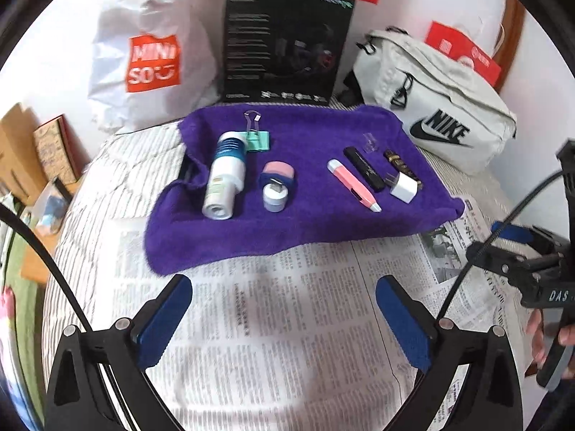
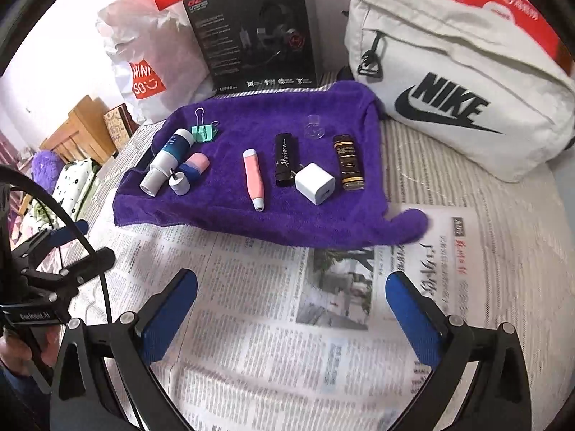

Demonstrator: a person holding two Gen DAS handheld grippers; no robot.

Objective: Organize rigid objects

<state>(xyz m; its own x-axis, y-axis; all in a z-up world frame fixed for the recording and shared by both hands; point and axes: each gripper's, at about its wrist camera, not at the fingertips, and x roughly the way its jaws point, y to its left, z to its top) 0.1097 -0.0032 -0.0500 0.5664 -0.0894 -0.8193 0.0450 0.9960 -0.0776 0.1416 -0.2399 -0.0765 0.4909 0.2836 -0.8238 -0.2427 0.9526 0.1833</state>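
A purple towel lies on newspaper and carries several small items: a white and blue tube, a green binder clip, a pink-capped blue item, a small white jar, a pink pen-shaped item, a black stick, a white charger cube, a dark brown tube and a clear cap. My left gripper and right gripper are open and empty, over the newspaper in front of the towel.
A white Miniso bag, a black headset box and a white Nike pouch stand behind the towel. Newspaper covers the striped surface. Wooden furniture is at the left.
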